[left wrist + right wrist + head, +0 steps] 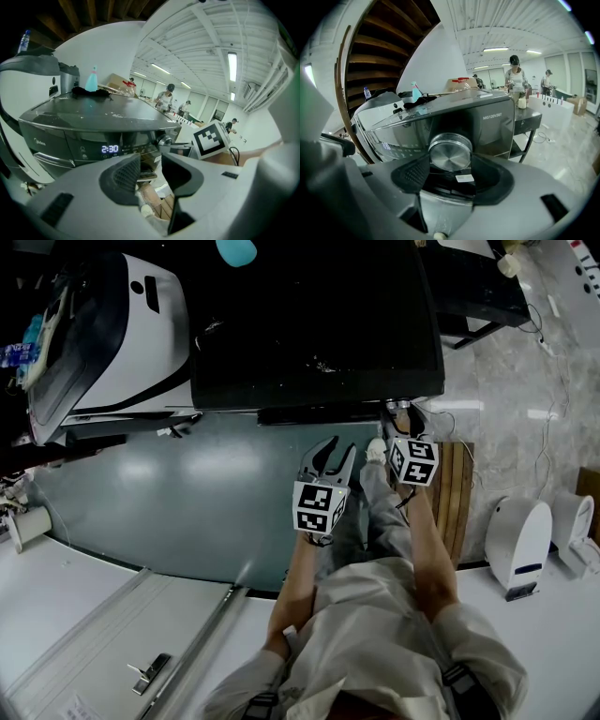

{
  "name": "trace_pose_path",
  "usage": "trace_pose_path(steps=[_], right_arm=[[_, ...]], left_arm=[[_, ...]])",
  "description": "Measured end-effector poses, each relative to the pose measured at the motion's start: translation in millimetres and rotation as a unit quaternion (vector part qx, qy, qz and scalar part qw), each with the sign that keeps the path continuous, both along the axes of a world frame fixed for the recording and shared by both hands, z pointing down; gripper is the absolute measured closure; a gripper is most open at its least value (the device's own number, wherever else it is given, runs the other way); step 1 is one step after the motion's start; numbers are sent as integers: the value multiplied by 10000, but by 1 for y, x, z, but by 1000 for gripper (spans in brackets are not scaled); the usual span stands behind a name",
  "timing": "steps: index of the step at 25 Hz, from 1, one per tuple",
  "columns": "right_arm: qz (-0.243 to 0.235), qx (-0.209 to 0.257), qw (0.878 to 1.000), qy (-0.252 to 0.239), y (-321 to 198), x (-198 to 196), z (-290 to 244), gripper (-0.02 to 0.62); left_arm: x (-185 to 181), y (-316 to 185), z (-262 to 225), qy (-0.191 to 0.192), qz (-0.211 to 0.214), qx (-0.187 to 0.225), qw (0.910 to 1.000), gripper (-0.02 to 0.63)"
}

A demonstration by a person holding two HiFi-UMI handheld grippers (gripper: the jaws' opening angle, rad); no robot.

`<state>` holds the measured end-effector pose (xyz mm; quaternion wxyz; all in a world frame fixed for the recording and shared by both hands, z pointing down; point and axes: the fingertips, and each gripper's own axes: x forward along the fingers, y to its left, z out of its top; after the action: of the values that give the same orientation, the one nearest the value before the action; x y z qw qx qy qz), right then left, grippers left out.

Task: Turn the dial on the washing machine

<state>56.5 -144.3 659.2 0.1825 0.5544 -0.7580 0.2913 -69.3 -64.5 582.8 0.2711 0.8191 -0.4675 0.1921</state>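
You're holding R gripper point(450, 162) angled down, jaws clamping on the dial point(450, 151) at right end of washer point(487, 122) front panel. L gripper point(150, 159) is hovering alongside, also angled down, jaws apart, nothing btwn.

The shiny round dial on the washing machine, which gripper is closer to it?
Right. The right gripper grips the dial, one jaw on each side. The left gripper hangs back, off to the dial's left, open and empty.

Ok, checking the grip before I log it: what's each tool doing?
Left tool: open, empty.
Right tool: closed on the dial.
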Motion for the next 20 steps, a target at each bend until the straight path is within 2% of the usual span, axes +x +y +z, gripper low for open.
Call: trace_pose_path(steps=[20], right_arm=[[178, -131, 9967, -775, 1, -1, 1, 324]], left_arm=[[4, 1, 2, -16, 14, -35, 10000, 459]])
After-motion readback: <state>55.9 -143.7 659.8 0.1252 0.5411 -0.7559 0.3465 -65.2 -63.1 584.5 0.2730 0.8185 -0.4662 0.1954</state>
